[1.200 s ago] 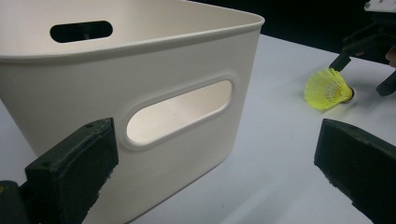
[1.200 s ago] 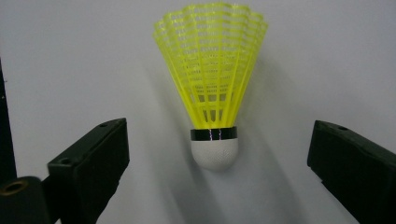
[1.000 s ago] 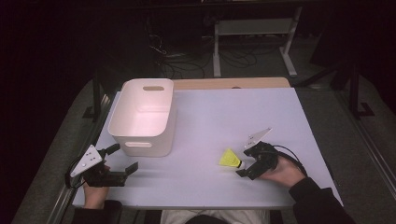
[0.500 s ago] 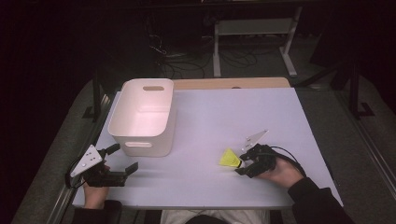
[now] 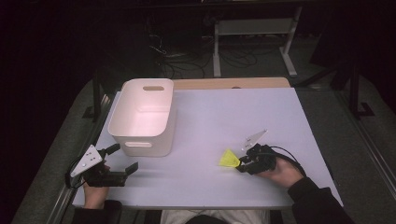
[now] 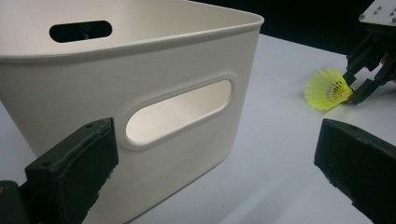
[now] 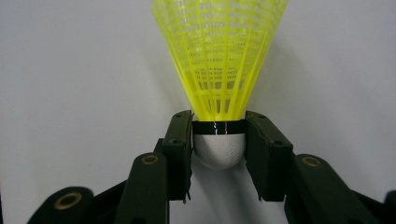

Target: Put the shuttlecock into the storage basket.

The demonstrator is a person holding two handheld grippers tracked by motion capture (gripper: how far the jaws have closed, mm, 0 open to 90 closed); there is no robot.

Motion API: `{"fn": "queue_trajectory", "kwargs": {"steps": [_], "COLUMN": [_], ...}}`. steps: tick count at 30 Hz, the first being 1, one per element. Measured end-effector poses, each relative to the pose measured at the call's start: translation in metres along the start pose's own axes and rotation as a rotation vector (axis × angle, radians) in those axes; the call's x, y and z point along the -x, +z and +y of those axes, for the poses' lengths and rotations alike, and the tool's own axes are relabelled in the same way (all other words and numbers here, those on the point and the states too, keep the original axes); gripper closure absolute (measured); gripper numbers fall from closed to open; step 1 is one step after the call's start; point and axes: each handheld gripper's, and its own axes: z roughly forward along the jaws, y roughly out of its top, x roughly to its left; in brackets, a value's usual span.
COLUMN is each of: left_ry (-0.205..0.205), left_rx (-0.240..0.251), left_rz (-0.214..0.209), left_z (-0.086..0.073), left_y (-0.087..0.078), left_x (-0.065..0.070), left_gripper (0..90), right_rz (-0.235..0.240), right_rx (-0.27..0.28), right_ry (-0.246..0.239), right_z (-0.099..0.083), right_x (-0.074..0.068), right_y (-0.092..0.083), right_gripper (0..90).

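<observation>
Right gripper (image 7: 218,140) has just been closing and now pinches the shuttlecock (image 7: 219,60) by its rounded cork near the table's (image 5: 210,116) front edge; it could squirt out on lifting.

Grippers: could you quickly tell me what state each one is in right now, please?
Left gripper: open, holding nothing.
Right gripper: jaws just closed onto the yellow shuttlecock, pads against its white cork.
</observation>
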Motion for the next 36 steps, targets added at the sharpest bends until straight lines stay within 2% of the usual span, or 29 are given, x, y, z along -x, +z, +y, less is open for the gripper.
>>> {"fn": "queue_trajectory", "kwargs": {"steps": [7,16,36], "left_ry": [0.000,0.000,0.000], "left_rx": [0.000,-0.001,-0.002], "left_rz": [-0.001,-0.001,-0.001], "left_z": [0.000,0.000,0.000], "left_y": [0.000,0.000,0.000], "left_x": [0.000,0.000,0.000], "left_gripper": [0.0,0.0,0.0], "right_rz": [0.012,0.013,0.007], "right_rx": [0.004,0.042,0.072], "right_ry": [0.007,0.017,0.001], "right_z": [0.000,0.001,0.011], "right_x": [0.001,0.001,0.000], "right_y": [-0.001,-0.008,-0.023], "right_gripper": [62.9,63.2,63.3]}}
